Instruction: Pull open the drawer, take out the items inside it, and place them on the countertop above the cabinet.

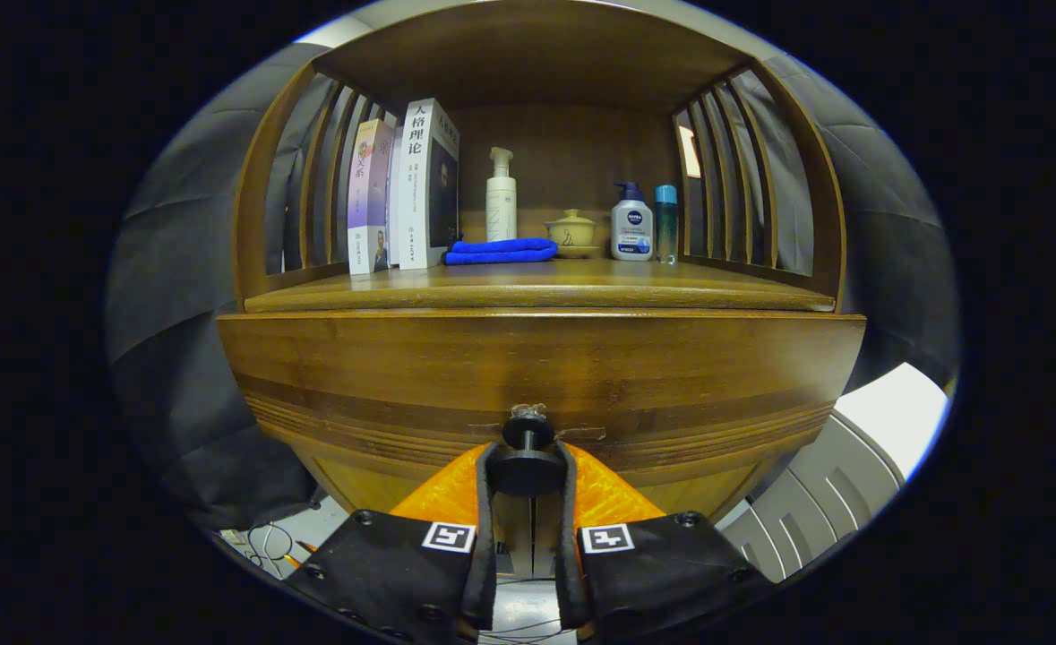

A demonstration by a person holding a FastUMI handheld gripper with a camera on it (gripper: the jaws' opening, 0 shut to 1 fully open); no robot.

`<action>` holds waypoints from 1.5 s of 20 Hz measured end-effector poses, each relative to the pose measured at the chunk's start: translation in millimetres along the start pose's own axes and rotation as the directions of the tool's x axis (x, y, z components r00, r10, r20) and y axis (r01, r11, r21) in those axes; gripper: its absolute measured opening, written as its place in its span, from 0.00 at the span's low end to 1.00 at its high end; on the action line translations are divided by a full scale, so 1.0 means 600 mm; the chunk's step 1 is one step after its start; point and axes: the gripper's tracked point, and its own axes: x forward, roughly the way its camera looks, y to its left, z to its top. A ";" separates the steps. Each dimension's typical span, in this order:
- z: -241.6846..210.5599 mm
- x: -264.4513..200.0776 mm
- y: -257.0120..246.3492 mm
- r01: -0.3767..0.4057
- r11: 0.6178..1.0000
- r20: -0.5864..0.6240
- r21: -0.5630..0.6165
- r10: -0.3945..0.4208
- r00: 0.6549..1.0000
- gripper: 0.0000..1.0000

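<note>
A wooden cabinet fills the view, its closed drawer front (541,376) straight ahead of me. A round black knob (528,457) sticks out from the drawer's lower middle. My gripper (528,470) has both fingers pressed against the sides of that knob, one on the left and one on the right. Above the drawer runs the countertop (536,288), a wooden shelf surface inside a slatted alcove. The drawer's inside is hidden.
On the countertop stand upright books (402,188) at the left, a folded blue cloth (501,251), a white pump bottle (501,197), a small lidded pot (571,230), a lotion bottle (632,224) and a slim teal bottle (665,222). The front strip of the countertop is bare wood.
</note>
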 end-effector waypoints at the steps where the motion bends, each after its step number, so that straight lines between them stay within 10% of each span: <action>1: 0.000 -0.004 0.000 0.002 1.000 0.002 -0.003 -0.002 1.000 0.29; 30: -0.068 -0.167 0.013 -0.014 0.999 -0.004 0.036 0.014 1.000 0.29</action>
